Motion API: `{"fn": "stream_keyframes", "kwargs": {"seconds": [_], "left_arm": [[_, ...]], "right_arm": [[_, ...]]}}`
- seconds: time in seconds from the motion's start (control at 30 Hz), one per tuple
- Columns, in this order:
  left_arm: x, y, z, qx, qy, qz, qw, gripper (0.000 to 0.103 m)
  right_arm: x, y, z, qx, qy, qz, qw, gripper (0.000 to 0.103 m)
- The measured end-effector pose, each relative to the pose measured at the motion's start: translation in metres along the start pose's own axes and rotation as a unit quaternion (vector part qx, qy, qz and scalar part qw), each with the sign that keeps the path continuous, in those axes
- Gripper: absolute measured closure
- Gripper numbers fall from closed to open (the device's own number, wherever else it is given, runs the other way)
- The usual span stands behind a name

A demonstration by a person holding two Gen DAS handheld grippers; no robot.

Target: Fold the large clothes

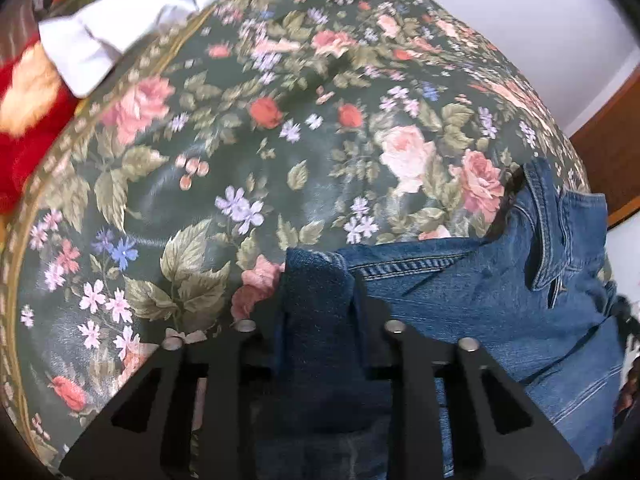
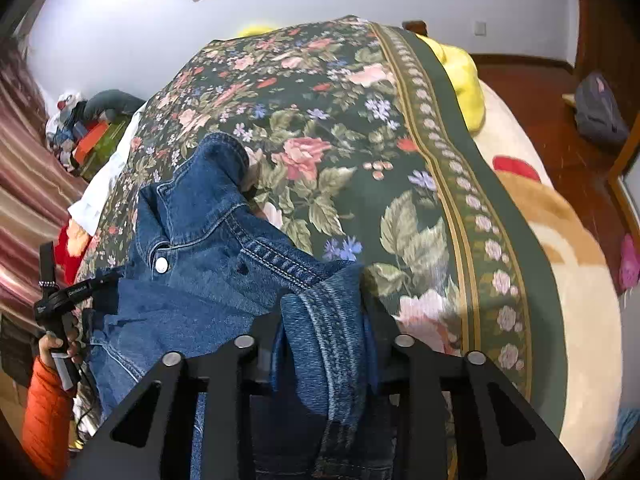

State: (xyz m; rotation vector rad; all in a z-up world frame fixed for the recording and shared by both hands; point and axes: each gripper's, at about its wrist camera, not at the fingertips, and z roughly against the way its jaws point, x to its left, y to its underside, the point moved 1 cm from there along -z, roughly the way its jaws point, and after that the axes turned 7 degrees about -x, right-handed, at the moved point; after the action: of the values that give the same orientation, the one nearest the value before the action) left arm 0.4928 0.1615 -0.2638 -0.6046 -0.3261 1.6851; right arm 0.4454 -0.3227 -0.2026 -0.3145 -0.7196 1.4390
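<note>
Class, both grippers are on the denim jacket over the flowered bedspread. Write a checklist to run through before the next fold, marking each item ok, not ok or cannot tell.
1. Left gripper jaws shut on denim jacket: ok.
2. Right gripper jaws shut on jacket: ok.
3. Jacket lying flat: not ok, bunched.
4. Bare flowered bedspread ahead: ok.
5. White cloth apart from jacket: ok.
6. Sleeves untangled: cannot tell.
</note>
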Motion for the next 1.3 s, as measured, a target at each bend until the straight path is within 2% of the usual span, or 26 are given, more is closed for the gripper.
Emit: {"fn": "stream_keyframes", "kwargs": {"seconds": [0.03,0.17,0.27,0.4,0.57,0.67,0.73,0.77,0.8,0.87,0.9,0.93,1.03,1.1,1.3], "left_arm": [[-0.003,0.0,0.004,-0.007,-0.006,-0.009,0.9999,0.088],[-0.01,-0.013,0.037,-0.057,-0.025,-0.033,0.9975,0.09],[-0.001,-0.028,0.062,-0.091,-0.021,-0.023,0.9954,0.09],[0.018,-0.038,0.077,-0.112,-0.044,-0.015,0.9926,0.09],[0.054,-0.04,0.06,-0.093,-0.069,0.016,0.9932,0.09],[0.067,-0.033,0.036,-0.065,-0.087,0.011,0.994,0.089],[0.072,-0.03,0.024,-0.054,-0.091,0.014,0.9943,0.087],[0.077,-0.028,0.018,-0.047,-0.095,0.02,0.9942,0.086],[0.079,-0.026,0.015,-0.044,-0.094,0.024,0.9943,0.085],[0.082,-0.024,0.011,-0.045,-0.089,0.024,0.9947,0.083],[0.081,-0.023,0.011,-0.045,-0.091,0.02,0.9946,0.083],[0.08,-0.023,0.011,-0.046,-0.094,0.013,0.9944,0.083],[0.072,-0.02,0.013,-0.044,-0.112,-0.015,0.9926,0.081],[0.066,-0.018,0.017,-0.039,-0.121,-0.029,0.9914,0.081],[0.053,-0.019,0.05,-0.043,-0.117,-0.028,0.9918,0.08]], "right_arm": [[0.005,-0.003,0.002,-0.004,0.005,0.016,1.0,0.082],[0.027,-0.021,0.009,-0.034,0.015,0.063,0.997,0.085],[0.048,-0.043,0.006,-0.049,0.014,0.085,0.995,0.086],[0.078,-0.07,-0.016,-0.059,0.027,0.114,0.991,0.086],[0.096,-0.086,-0.061,-0.048,0.071,0.141,0.986,0.086],[0.099,-0.082,-0.09,-0.033,0.117,0.169,0.978,0.085],[0.094,-0.077,-0.106,-0.017,0.132,0.173,0.976,0.084],[0.09,-0.075,-0.11,-0.016,0.134,0.168,0.976,0.082],[0.086,-0.075,-0.11,-0.021,0.136,0.165,0.977,0.072],[0.079,-0.076,-0.108,-0.032,0.164,0.164,0.972,0.046],[0.073,-0.078,-0.106,-0.038,0.184,0.164,0.968,0.027],[0.068,-0.078,-0.104,-0.039,0.178,0.159,0.97,0.023],[0.059,-0.079,-0.099,-0.018,0.15,0.134,0.979,0.023],[0.058,-0.079,-0.088,-0.02,0.138,0.125,0.982,0.023],[0.08,-0.076,-0.037,-0.036,0.106,0.136,0.984,0.023]]}}
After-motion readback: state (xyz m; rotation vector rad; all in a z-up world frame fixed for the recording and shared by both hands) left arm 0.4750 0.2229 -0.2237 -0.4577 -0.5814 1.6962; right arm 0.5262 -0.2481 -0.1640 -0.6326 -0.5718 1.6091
